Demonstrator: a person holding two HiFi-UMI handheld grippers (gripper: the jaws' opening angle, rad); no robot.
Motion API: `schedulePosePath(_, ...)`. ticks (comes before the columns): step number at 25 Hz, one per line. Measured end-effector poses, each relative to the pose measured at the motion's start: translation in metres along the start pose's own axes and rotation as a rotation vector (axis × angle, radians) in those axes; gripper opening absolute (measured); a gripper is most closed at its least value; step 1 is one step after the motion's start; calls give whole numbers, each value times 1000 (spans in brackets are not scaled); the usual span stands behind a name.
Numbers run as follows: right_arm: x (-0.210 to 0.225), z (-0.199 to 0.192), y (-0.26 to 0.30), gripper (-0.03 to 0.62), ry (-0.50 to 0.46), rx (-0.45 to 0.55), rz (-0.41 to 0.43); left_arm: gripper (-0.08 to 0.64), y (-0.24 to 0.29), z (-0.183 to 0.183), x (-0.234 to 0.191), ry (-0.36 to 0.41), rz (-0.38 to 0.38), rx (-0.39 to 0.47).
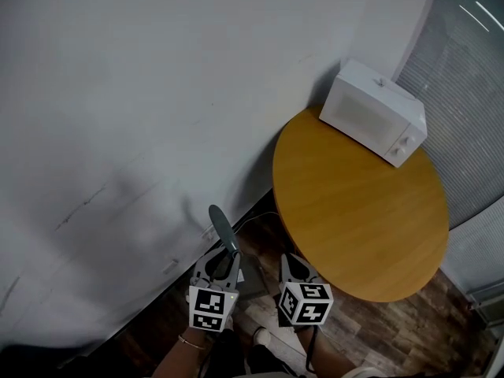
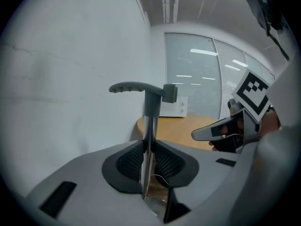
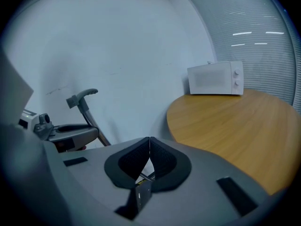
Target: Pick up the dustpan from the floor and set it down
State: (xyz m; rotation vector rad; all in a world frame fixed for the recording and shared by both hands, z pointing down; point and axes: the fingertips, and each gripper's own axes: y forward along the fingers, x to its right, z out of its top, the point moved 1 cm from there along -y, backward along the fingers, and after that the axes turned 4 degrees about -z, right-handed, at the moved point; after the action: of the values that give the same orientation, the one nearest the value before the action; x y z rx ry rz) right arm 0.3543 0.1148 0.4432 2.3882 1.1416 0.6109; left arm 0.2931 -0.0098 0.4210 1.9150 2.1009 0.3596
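The dustpan's upright pole [image 2: 149, 126] is a thin metal tube topped by a curved grey grip [image 2: 134, 87]. My left gripper [image 2: 148, 160] is shut on that pole, pads pressing it from both sides. In the head view the grip [image 1: 222, 227] sticks up above the left gripper [image 1: 223, 263], close to the white wall. A dark grey part, probably the pan [image 1: 253, 279], shows low between the two grippers. My right gripper [image 1: 296, 266] hangs beside it on the right. Its pads [image 3: 149, 157] meet with nothing between them. From the right gripper view the pole's grip [image 3: 83, 97] rises above the left gripper [image 3: 70, 133].
A round wooden table [image 1: 354, 211] stands to the right, carrying a white microwave [image 1: 374, 113] at its far edge. The white wall [image 1: 142, 116] runs along the left. Window blinds [image 1: 465, 77] fill the far right. Dark wood floor [image 1: 378, 321] lies below, with the person's shoes near the grippers.
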Motion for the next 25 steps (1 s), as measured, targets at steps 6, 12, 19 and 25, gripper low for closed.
schedulePosePath(6,3,-21,29,32,-4,-29,-21,86,33,-34,-15,7,-15,-50)
schedulePosePath(12,1,-43,58,32,-25,-45,-36,86,60,-65,-39,-2,-9,-87)
schedulePosePath(19,5,-79,94,32,15,-95,-48,86,88,-104,-51,1,-30,-125)
schedulePosePath(25,15,-102,111,32,42,-130,-68,86,109,-135,-54,-15,-30,-159)
